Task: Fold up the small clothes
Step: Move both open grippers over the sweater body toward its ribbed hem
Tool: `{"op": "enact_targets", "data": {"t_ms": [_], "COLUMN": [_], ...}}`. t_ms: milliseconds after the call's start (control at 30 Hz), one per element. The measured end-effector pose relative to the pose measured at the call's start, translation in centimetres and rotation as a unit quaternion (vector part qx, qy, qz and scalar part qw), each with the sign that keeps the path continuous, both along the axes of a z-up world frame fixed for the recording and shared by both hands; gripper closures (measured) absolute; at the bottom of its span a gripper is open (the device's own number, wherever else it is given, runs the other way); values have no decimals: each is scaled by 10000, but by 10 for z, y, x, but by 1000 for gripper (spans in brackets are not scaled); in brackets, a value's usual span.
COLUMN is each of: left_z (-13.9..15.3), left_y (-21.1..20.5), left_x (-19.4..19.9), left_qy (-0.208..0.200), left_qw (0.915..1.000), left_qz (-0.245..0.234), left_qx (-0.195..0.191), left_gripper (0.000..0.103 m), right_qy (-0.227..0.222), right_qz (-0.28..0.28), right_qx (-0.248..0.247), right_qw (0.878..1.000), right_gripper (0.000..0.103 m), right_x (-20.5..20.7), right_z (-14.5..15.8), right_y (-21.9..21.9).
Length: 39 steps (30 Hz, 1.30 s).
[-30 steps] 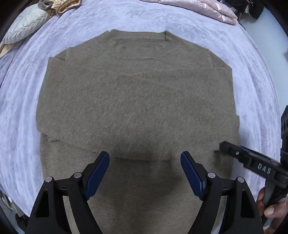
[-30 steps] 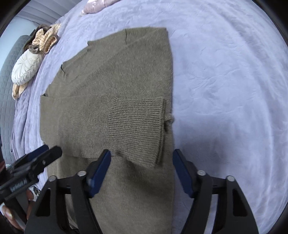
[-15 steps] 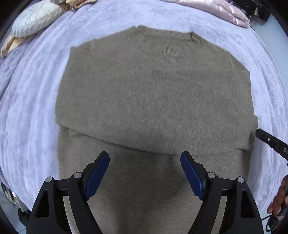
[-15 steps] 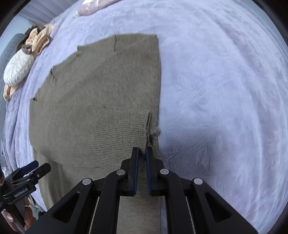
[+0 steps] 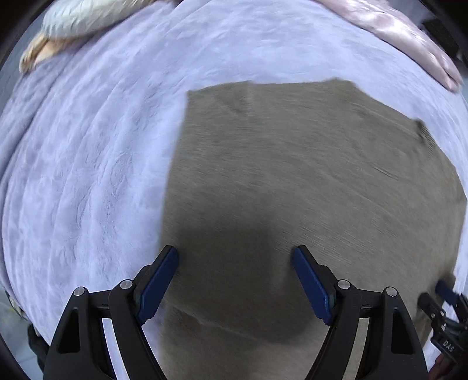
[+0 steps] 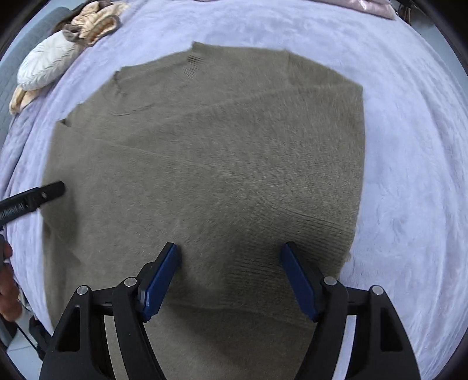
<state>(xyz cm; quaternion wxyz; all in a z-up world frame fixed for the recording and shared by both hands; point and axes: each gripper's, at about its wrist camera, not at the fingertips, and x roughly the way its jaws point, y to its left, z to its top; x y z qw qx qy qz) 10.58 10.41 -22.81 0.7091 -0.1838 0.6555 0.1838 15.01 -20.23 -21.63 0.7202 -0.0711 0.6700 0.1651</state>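
Right wrist view: an olive sweater (image 6: 210, 163) lies flat on a lilac blanket (image 6: 409, 146), its ribbed cuff at five o'clock, beneath the right gripper (image 6: 229, 280), whose empty jaws have just been opening, while the left gripper (image 5: 235, 280) is spread wide and empty.

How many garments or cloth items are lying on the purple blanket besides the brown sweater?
3: a white quilted one and a peach one together at the far left, and a pink satin one at the far right. More may be hidden beyond the edges.
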Motion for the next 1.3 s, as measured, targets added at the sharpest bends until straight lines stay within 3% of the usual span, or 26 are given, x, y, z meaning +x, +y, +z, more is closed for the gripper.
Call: {"op": "enact_targets", "data": {"t_ms": [100,167,267,400,467,600,733,867,1000,1100,1200,1300], "left_z": [-8,4,19,6,0,-4,19,38,30,25,11,31], "left_y": [32,46,58,58,47,55,67,47,-19,-46,-58,-63], "left_x": [-1,-1,11,42,64,85,67,31,13,-1,-8,-17], "left_qy": [-103,-490,-965,-896,-792,-860,-1349,-1423,-1099,-850,-549,-774], "left_qw": [9976,9941,9895,9879,9904,9896,9791,9811,9883,9899,9915,9912], "left_qz": [323,405,244,37,-26,244,477,122,-708,-1072,-1178,-1073], "left_qx": [-607,-875,-1045,-1268,-1133,-1124,-1445,-1303,-782,-370,-24,-11], "left_gripper": [22,22,22,22,22,22,22,22,22,22,22,22], "right_qy": [88,114,68,52,43,-3,-57,-224,-405,-191,-129,-228], "right_qz": [-43,-19,9,27,26,35,22,-37,187,275,64,-232], "right_qx": [-33,-98,-167,-274,-339,-404,-426,-468,-423,-414,-605,-758], "right_qw": [9999,9999,9998,9996,9994,9992,9991,9986,9981,9986,9981,9966], "right_gripper": [25,24,24,22,21,20,20,19,19,20,20,19], "right_x": [8,9,6,6,5,3,-4,-7,-18,-20,-10,-8], "right_z": [-5,-5,-1,-3,-4,-3,-3,15,30,20,8,20], "right_y": [2,6,10,19,23,30,35,44,56,66,50,35]}}
